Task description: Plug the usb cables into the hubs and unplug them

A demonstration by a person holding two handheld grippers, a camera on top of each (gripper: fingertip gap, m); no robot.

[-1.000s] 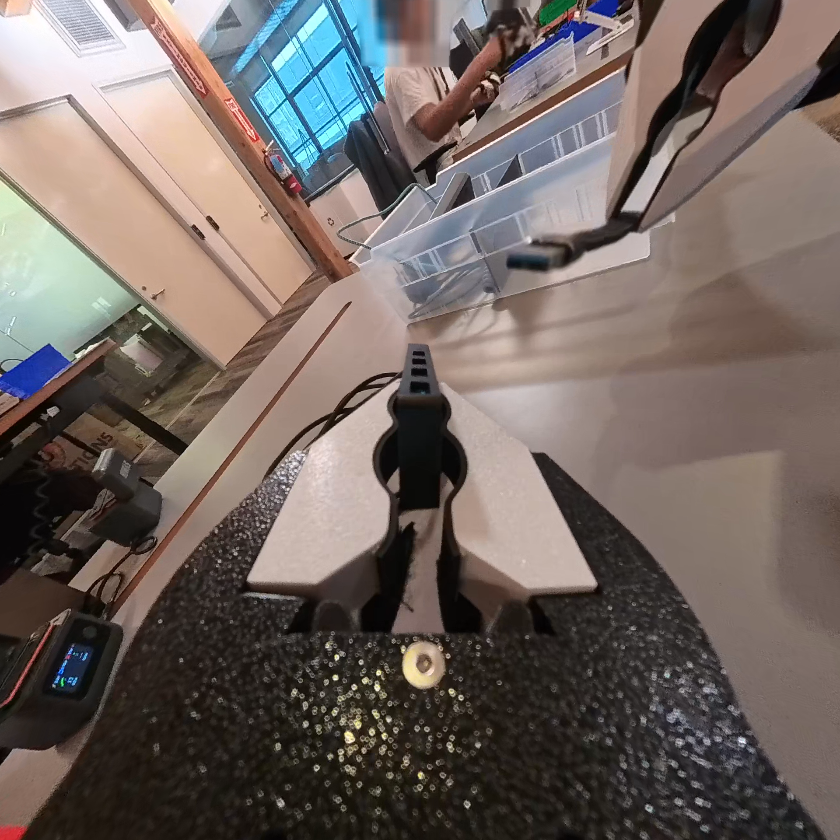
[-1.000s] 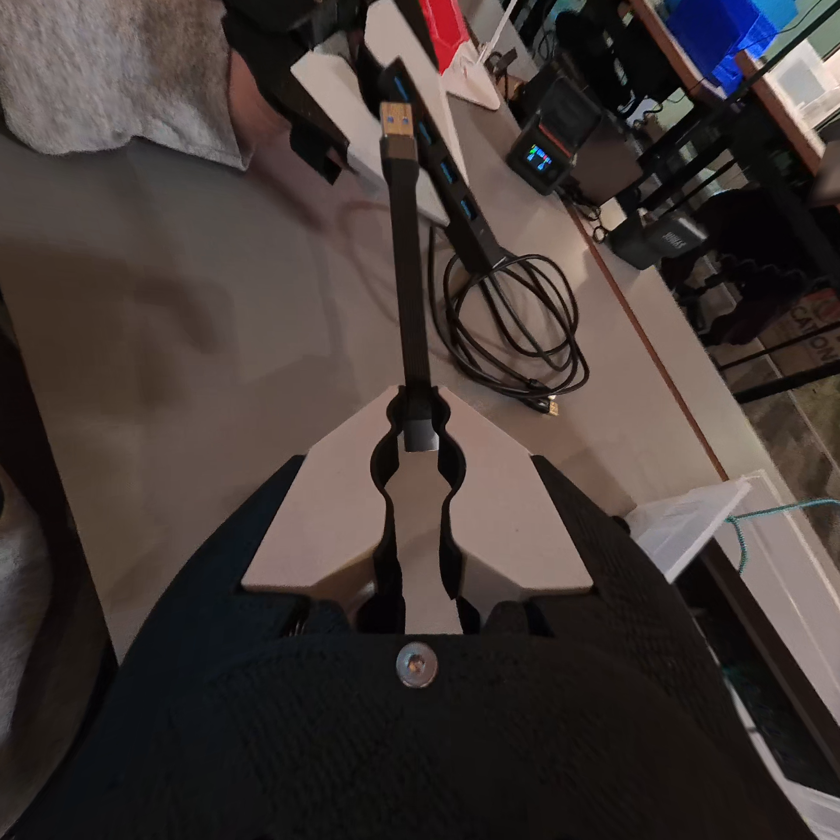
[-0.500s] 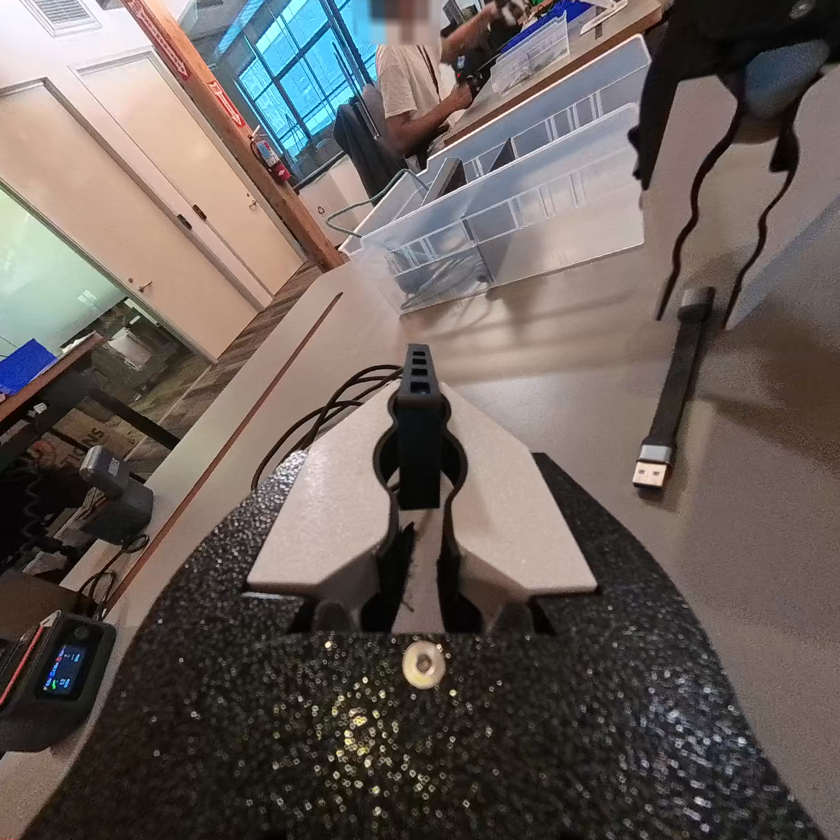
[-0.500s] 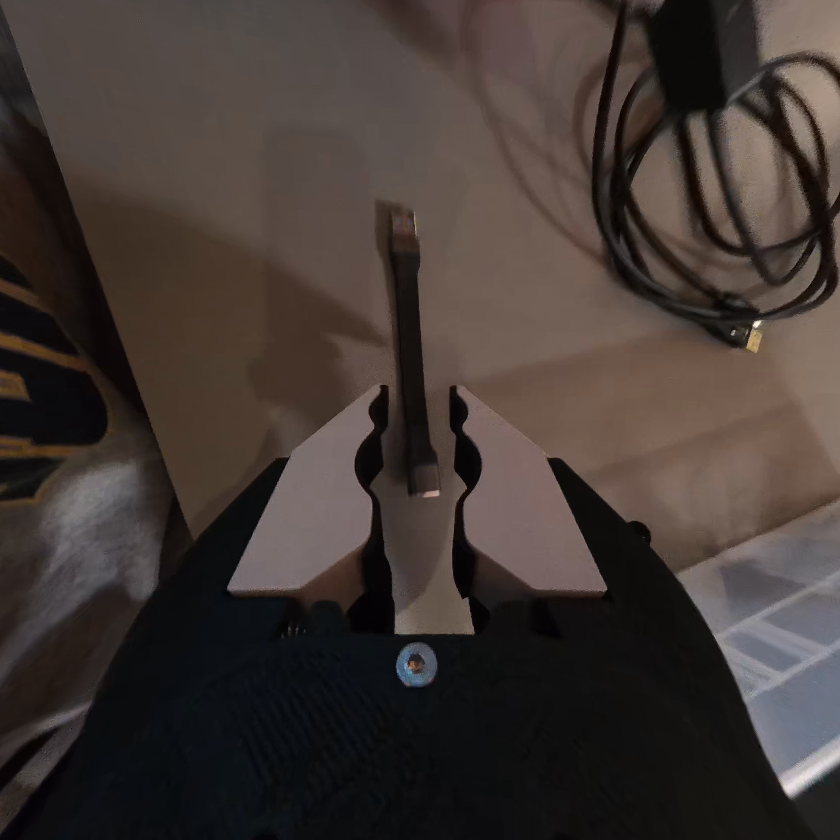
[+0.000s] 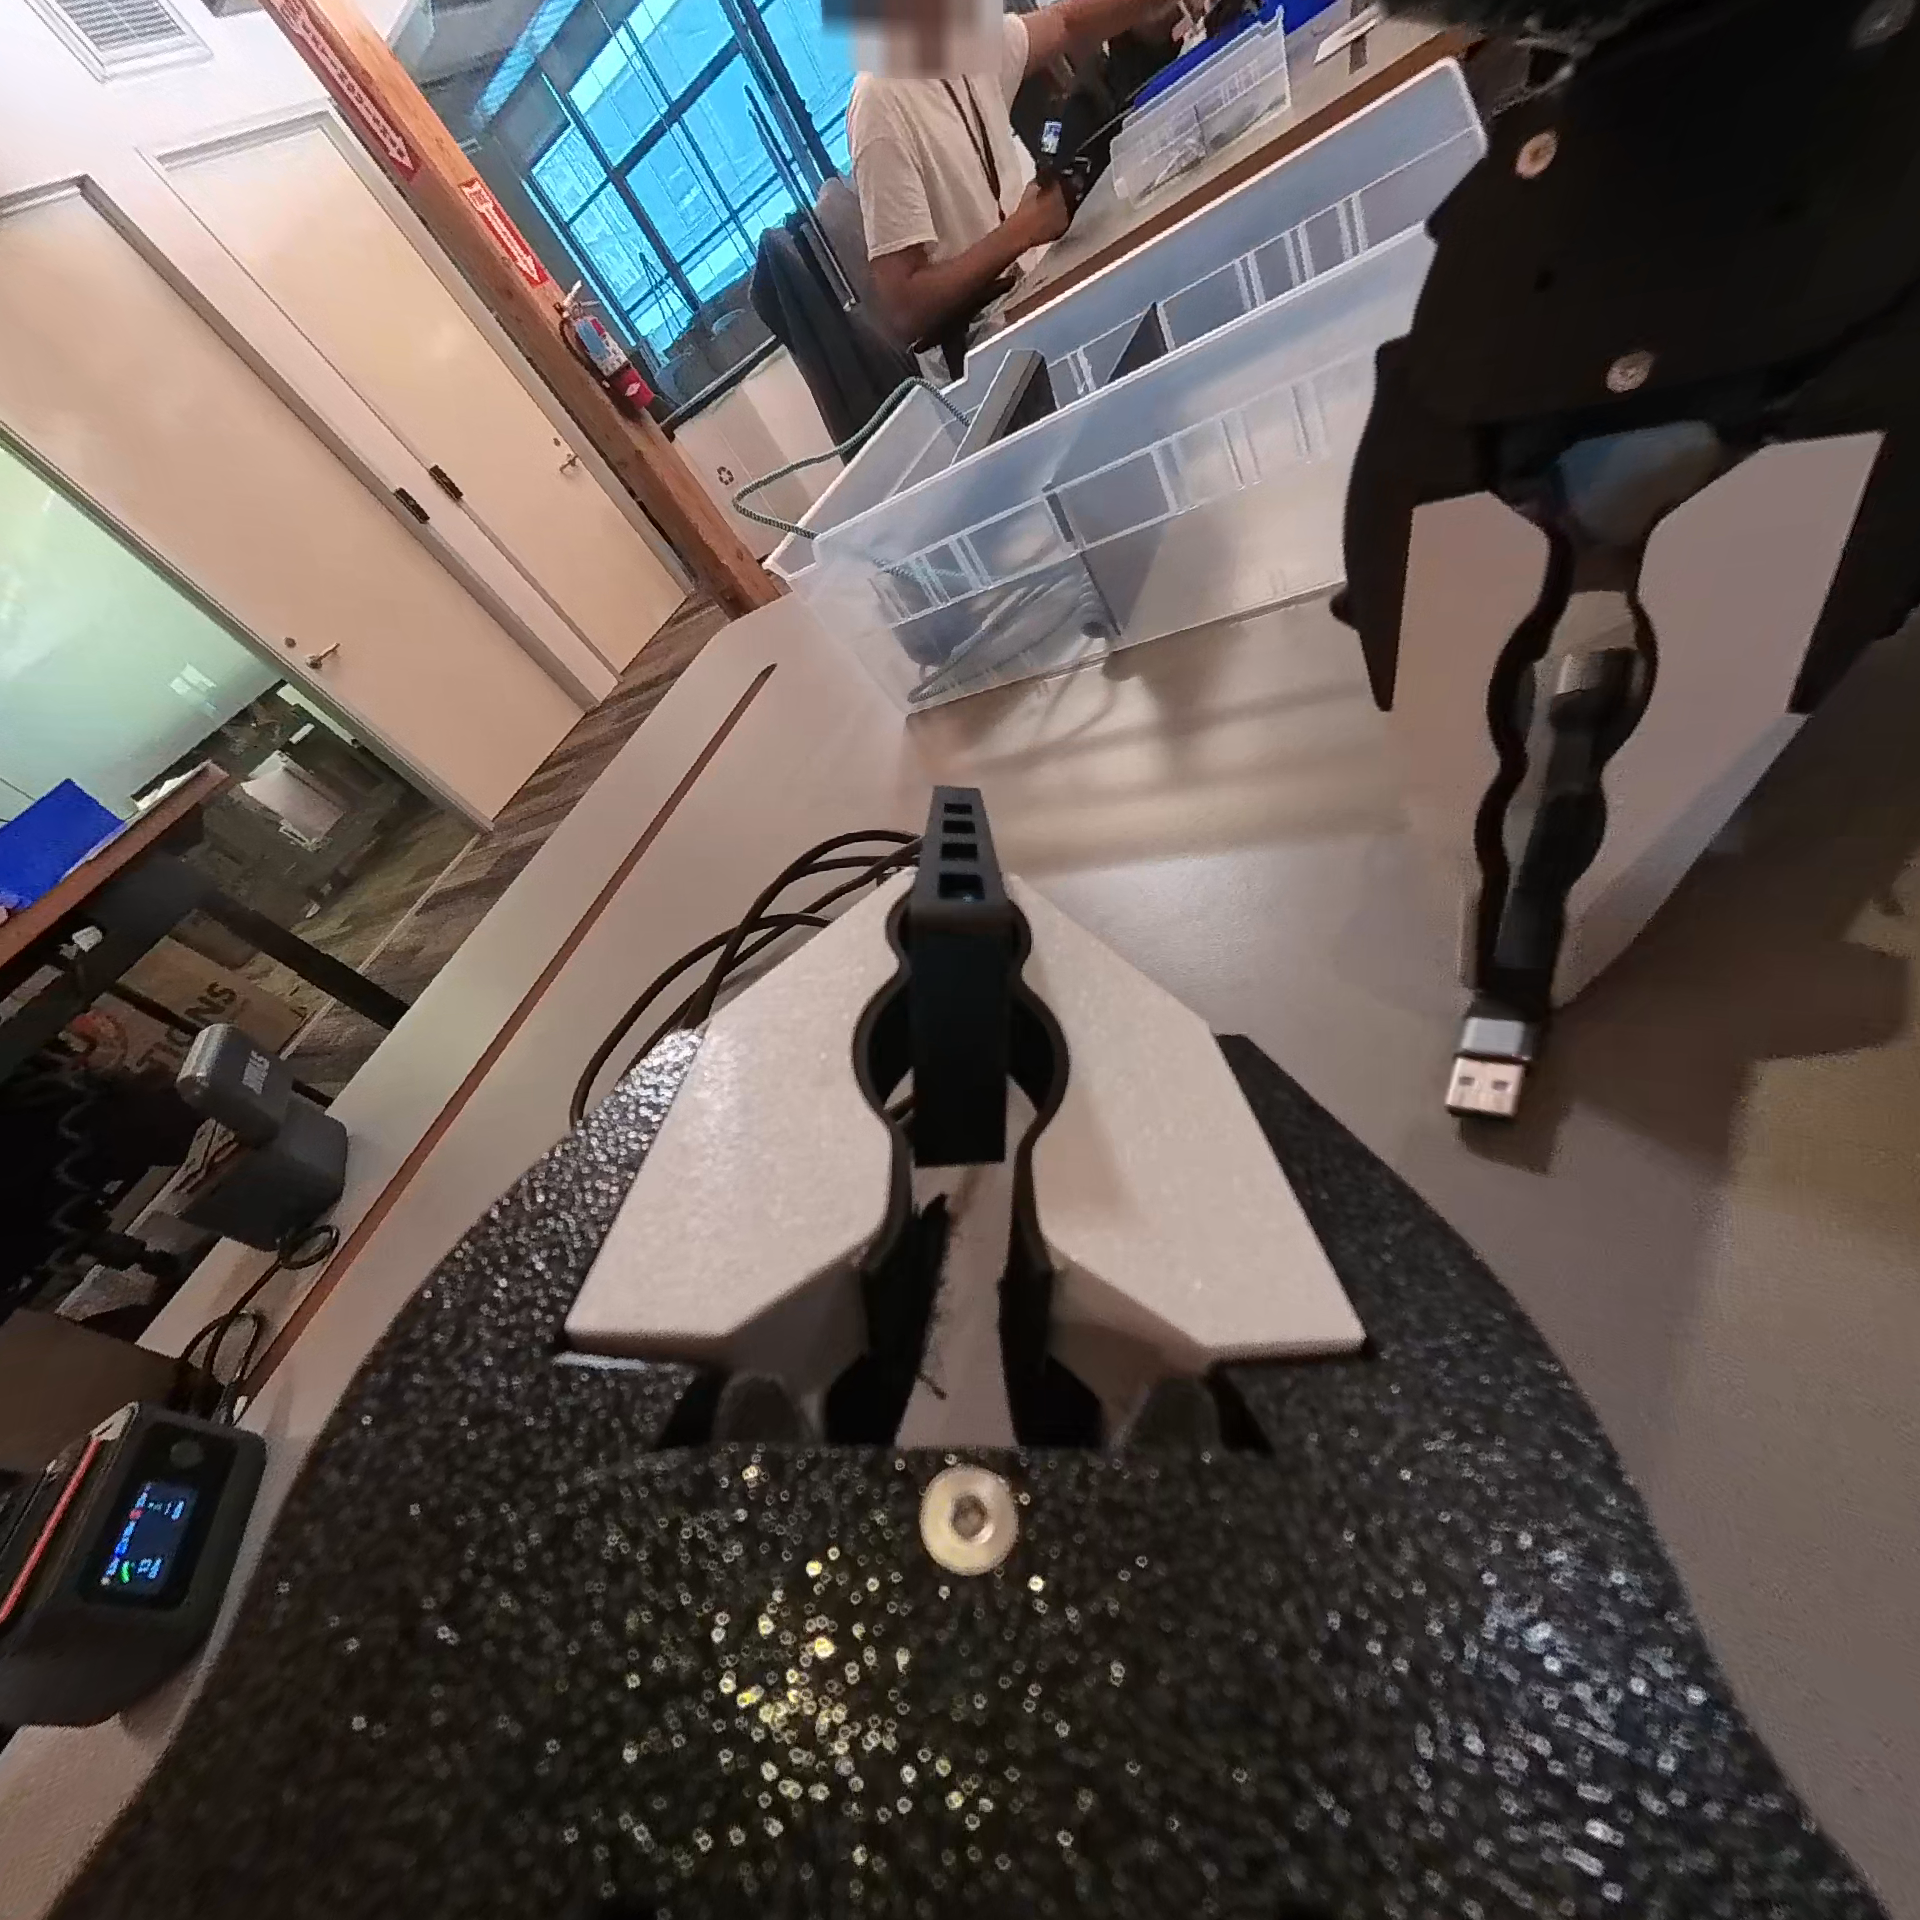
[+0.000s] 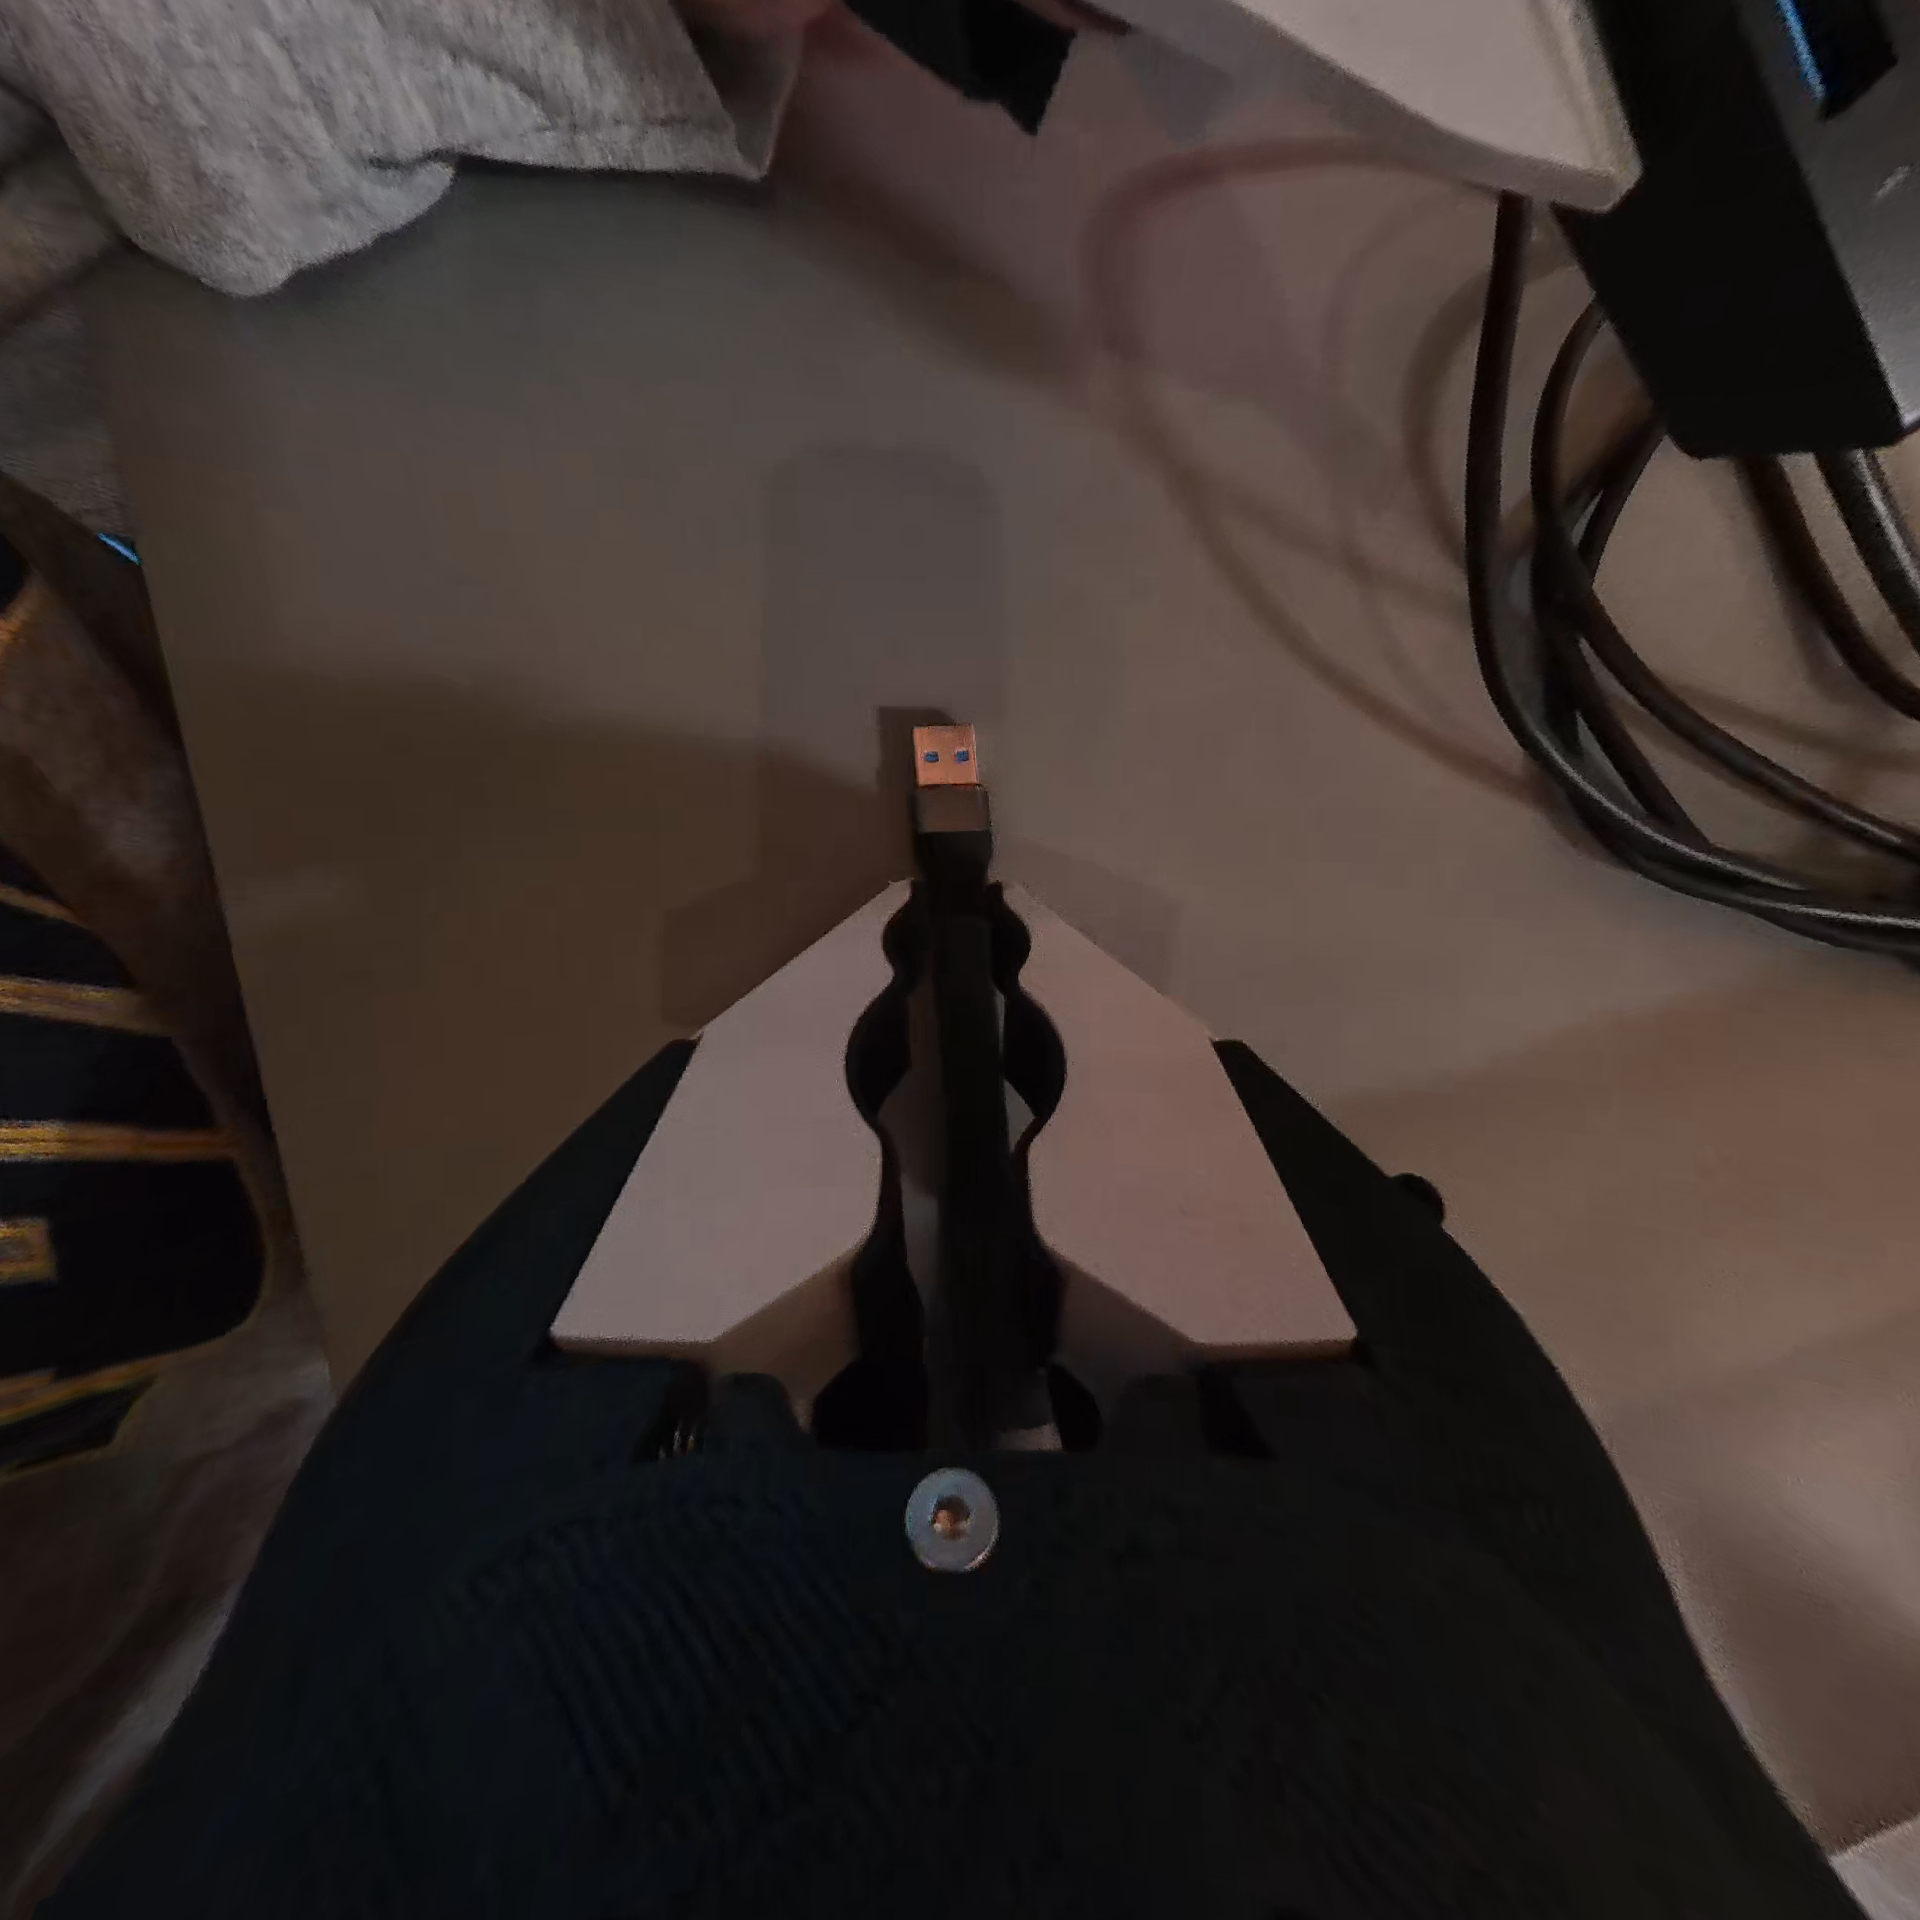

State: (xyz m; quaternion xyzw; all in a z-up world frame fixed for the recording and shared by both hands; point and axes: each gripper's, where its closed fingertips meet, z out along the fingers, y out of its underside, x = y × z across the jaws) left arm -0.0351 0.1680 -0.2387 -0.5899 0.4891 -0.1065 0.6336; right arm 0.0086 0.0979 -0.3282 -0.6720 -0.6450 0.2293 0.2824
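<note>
Left gripper: fingers closed on a black hub, held off the table.
Hub: long axis runs straight ahead along the fingers, away from the camera; its row of ports faces up, and its far end sticks out past the fingertips.
Hub cord: thin black loops lying on the table just beyond and left of the left gripper, near the table's left edge.
Right gripper: fingers drawn in around a short black cable, which runs down the slot between them; whether they pinch it I cannot tell.
Short cable: lies flat on the table, long axis in line with the right gripper's fingers; its metal plug pokes out past the fingertips, pointing away from that camera. In the left wrist view the same plug points back toward the near edge of the table.
Small device: dark box with a lit screen, at the near left.
Clear bins: a row along the far side of the table.
Person: seated beyond the bins, in a white shirt.
</note>
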